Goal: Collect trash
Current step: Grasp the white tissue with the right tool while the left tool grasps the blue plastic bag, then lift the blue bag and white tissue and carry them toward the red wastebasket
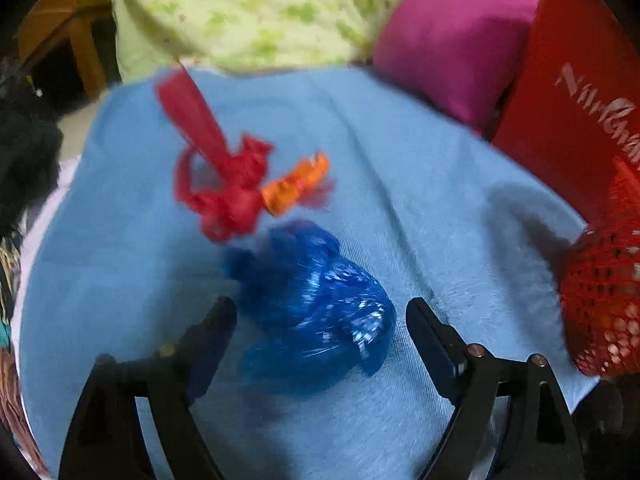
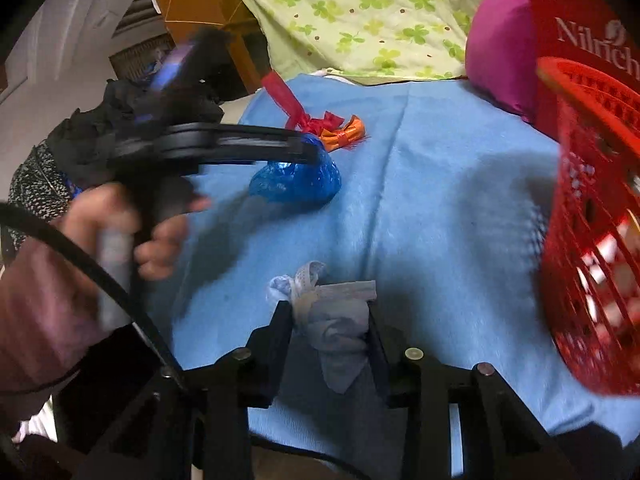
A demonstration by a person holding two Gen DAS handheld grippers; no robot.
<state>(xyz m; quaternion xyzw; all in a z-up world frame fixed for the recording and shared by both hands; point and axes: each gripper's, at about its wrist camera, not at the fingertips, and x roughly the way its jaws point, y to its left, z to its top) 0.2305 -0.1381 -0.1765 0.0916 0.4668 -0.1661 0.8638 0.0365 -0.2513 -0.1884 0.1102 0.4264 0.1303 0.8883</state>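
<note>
A crumpled blue plastic bag lies on the light blue cloth, right between the wide-apart fingers of my left gripper, which is open and does not press on it. Just beyond the bag lie a red ribbon scrap and an orange wrapper. In the right wrist view my right gripper is shut on a wad of white tissue, held over the cloth. The same view shows the left gripper from the side, above the blue bag. A hand grips its handle.
A red mesh basket stands at the cloth's right edge, tilted in the view, with a red printed bag and a pink cushion behind it. Green clover-print fabric lies at the back. Wooden furniture stands far left.
</note>
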